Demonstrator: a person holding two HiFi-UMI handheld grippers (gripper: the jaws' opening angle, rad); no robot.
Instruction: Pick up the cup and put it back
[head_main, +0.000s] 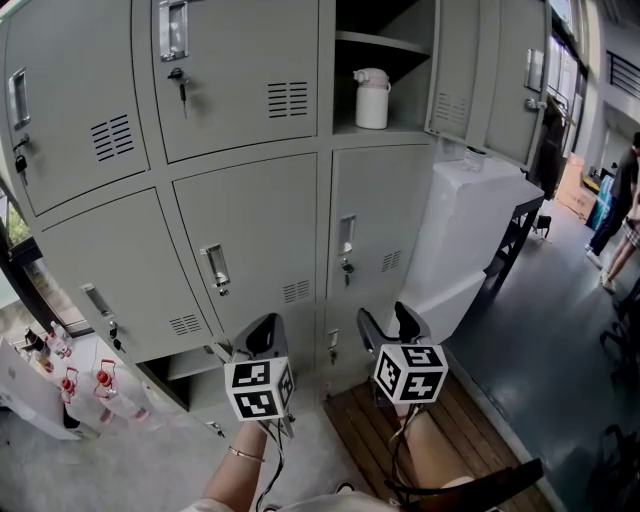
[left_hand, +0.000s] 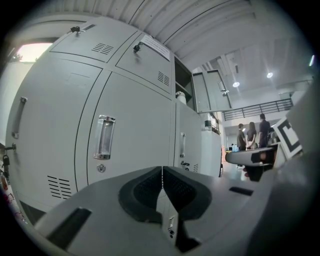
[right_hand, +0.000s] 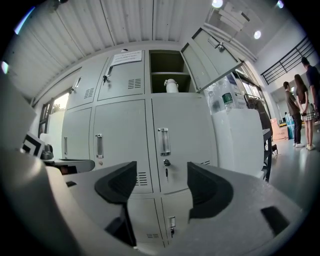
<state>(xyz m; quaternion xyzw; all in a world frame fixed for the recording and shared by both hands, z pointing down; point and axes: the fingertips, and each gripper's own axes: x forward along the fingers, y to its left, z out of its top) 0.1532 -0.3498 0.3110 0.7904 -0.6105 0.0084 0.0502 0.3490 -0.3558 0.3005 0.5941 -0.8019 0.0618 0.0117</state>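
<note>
A white lidded cup (head_main: 372, 98) stands on the lower shelf of an open locker compartment (head_main: 385, 128) at the top of the grey locker wall. The right gripper view shows the same cup (right_hand: 171, 86) small and far, high above the jaws. Both grippers are held low in front of the lockers, pointing level at the doors and well below the cup. My left gripper (head_main: 265, 335) (left_hand: 162, 172) is shut, its pads pressed together with nothing between them. My right gripper (head_main: 388, 325) (right_hand: 161, 180) stands open and empty.
The open compartment's door (head_main: 490, 70) swings out to the right. A tall white cabinet (head_main: 470, 230) stands right of the lockers, with a wooden pallet (head_main: 400, 430) on the floor before it. Bottles (head_main: 70, 385) sit at lower left. People (head_main: 620, 200) stand at far right.
</note>
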